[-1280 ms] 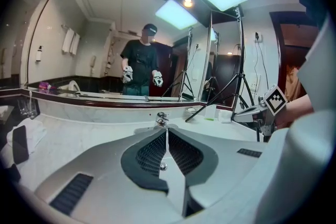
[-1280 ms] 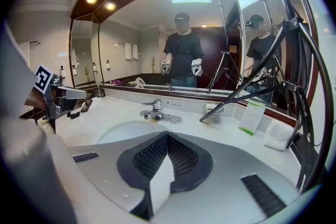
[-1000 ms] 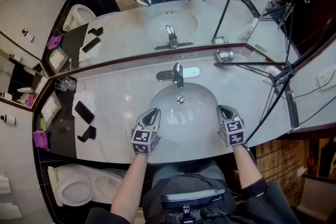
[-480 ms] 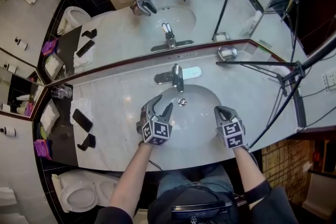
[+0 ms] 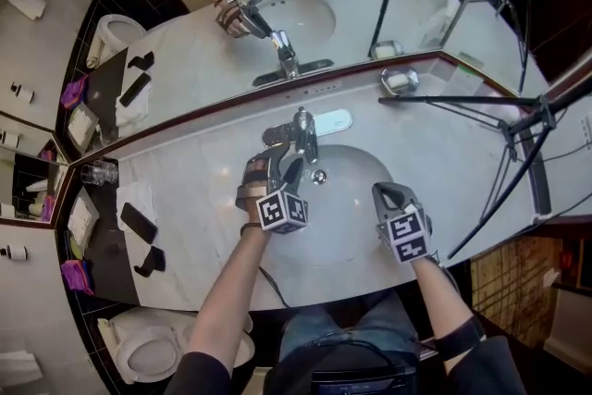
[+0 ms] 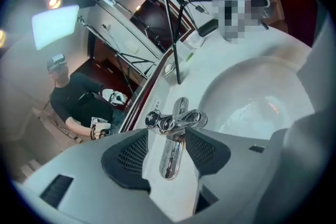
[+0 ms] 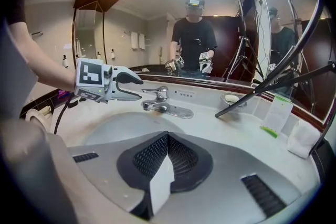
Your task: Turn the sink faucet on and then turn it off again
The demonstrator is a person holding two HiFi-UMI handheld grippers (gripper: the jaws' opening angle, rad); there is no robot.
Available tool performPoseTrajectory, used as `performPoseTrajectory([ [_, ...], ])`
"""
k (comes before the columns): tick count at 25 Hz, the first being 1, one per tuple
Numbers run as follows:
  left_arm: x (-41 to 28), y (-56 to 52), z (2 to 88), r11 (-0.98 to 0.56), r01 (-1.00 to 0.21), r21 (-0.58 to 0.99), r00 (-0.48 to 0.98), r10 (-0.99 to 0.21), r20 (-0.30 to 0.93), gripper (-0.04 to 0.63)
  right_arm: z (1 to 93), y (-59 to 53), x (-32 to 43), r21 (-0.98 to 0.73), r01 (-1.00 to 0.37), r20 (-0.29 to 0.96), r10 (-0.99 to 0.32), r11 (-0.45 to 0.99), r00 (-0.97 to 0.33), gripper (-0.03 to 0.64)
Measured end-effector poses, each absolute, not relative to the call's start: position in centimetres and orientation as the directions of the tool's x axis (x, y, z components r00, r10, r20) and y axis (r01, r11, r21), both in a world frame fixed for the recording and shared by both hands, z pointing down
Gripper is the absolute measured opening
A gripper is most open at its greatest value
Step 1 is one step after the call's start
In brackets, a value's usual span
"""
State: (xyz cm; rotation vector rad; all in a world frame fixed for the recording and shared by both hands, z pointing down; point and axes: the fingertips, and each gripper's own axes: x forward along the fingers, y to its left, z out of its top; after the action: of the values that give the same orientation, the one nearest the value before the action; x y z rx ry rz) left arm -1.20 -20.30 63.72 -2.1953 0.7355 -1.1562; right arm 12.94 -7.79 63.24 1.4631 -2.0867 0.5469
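Left gripper [image 5: 274,169]: jaws wide, just been opening; faucet [image 6: 176,119] lines up between them, pads clear of it. Right gripper [image 5: 386,191]: jaws together, empty, over sink [image 5: 347,231] right side. Faucet stands behind basin.

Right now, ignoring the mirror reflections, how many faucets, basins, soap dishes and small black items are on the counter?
Faucet: 1
Basin: 1
Soap dish: 1
Small black items: 2, one with the other just below it in the head view, both left of the basin
Total: 5
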Motion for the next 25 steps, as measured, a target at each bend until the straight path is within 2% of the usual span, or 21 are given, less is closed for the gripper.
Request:
performPoseTrajectory([
  [6, 0.6, -21.9, 64.1, -0.673, -0.152, -0.724, 0.495, -0.686, 0.533, 0.218, 64.4, -8.4, 12.7, -0.032, -0.943, 0.634, -0.723, 0.331, -0.276, 0.018],
  [8, 1.1, -22.3, 63.9, -0.67, -0.146, -0.728, 0.499, -0.685, 0.53, 0.197, 64.5, -8.3, 12.7, -0.036, -0.944, 0.635, -0.722, 0.328, -0.274, 0.018],
  [25, 1.4, -23.5, 62.5, -0.676, -0.144, -0.723, 0.488, -0.684, 0.542, 0.202, 64.9, -8.0, 13.3, -0.042, -0.942, 0.649, -0.708, 0.332, -0.279, 0.018],
])
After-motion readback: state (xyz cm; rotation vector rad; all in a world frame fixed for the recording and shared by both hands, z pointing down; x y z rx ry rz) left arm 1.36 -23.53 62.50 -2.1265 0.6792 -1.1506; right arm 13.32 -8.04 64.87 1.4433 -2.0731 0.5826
